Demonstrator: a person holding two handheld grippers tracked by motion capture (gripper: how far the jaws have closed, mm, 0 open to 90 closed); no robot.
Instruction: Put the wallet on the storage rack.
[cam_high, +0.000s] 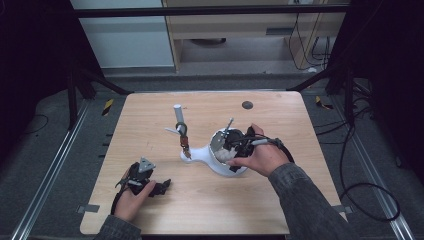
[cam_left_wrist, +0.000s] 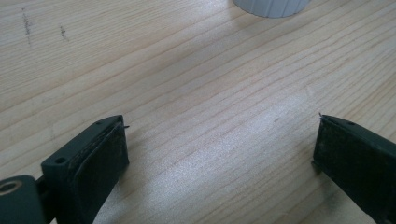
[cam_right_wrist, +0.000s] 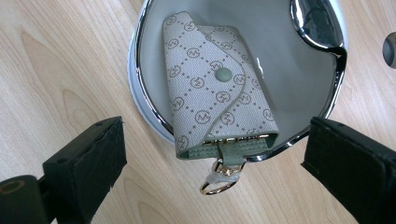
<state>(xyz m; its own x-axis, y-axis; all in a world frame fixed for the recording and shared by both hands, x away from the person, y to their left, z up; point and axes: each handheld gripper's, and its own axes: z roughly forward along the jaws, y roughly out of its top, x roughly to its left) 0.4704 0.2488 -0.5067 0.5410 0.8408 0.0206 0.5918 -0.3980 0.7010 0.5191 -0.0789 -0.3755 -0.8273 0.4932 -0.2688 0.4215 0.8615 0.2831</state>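
Key pouch (cam_right_wrist: 215, 93) lies in the round chrome-rimmed dish (cam_right_wrist: 144, 100), straight ahead of the right gripper (cam_right_wrist: 212, 154) and between its two spread jaws, which stand released with neither pad pressing on it. Long axis of the pouch runs roughly along the gripper's line of sight, ring end (cam_right_wrist: 219, 182) hanging over the near rim toward the jaws. Left gripper (cam_high: 161, 187) rests well apart on bare table (cam_left_wrist: 187, 93), jaws wide open on nothing; right hand is plainly the nearer.

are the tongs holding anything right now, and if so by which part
Nothing is held. The right tongs stand open over the key pouch, which lies in the white dish. The left tongs are open over bare table.
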